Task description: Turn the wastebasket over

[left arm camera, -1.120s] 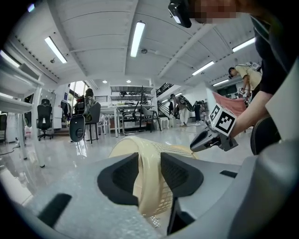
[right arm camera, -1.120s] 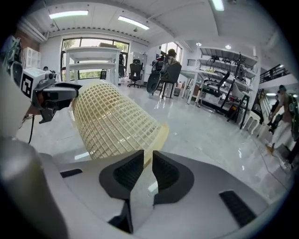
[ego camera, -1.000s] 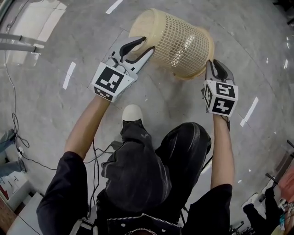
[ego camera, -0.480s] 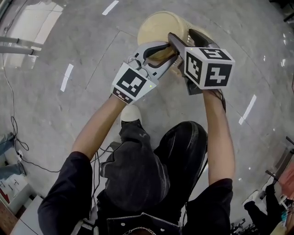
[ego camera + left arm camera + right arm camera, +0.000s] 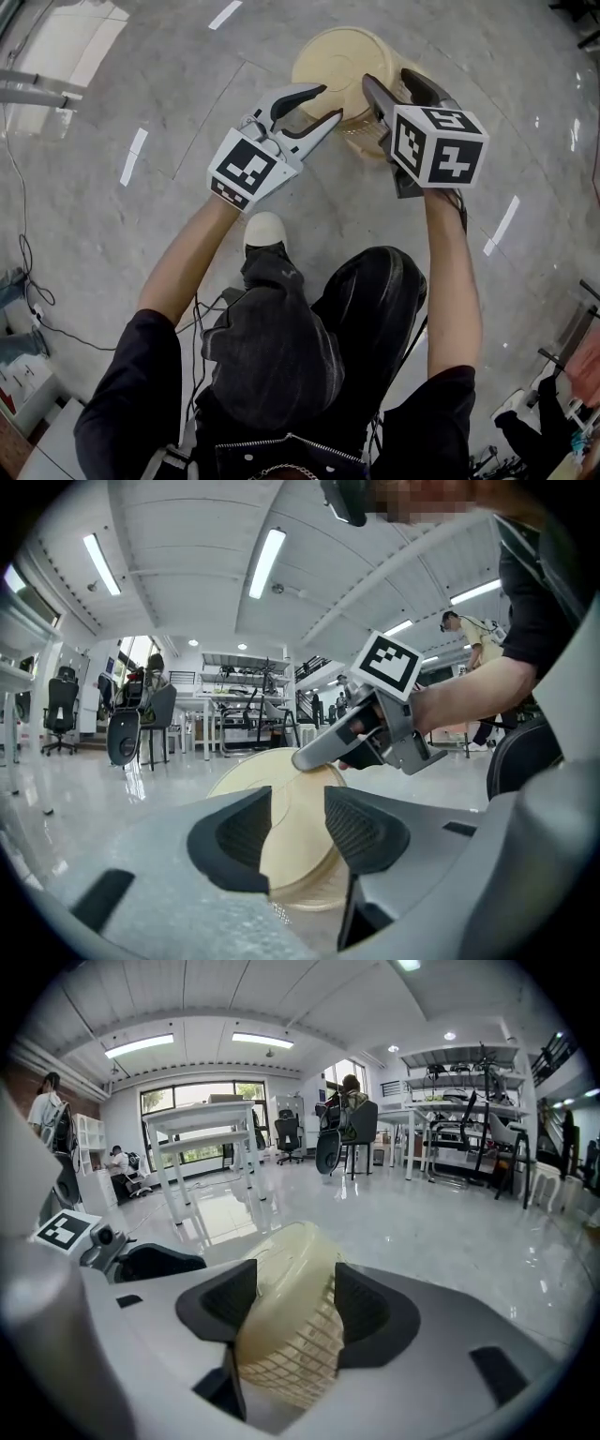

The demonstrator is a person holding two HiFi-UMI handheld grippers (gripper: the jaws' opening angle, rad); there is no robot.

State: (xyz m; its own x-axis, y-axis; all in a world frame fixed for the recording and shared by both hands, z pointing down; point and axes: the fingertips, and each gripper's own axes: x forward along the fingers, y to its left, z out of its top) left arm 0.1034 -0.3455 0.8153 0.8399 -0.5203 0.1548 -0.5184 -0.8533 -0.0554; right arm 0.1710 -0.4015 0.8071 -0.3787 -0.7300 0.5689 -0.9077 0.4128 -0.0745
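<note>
Head view, seen from above. We see the cream mesh wastebasket [image 5: 339,58] on the glossy grey floor [image 5: 187,84], its solid round base uppermost and facing the camera, a strip of lattice wall showing below the base on the near side. It sits ahead of the person's white shoe [image 5: 267,232] and dark-trousered knee [image 5: 281,347].

The left tool [image 5: 332,100] lies at the near-left edge of the base. Its jaws are spread wide and grasp nothing; the lower jaw tip is at the base edge, though we cannot tell whether it touches. In the left gripper view the pale disc of the base fills the gap beyond the two pads.

The right tool [image 5: 385,75] reaches over the basket from the right, its marker cube [image 5: 439,145] turned up towards the camera. Its jaws also stand well apart. In the right gripper view they straddle the basket's upper edge, one pad beside the base disc and the other beside the lattice wall. We see no clamping there.
</note>
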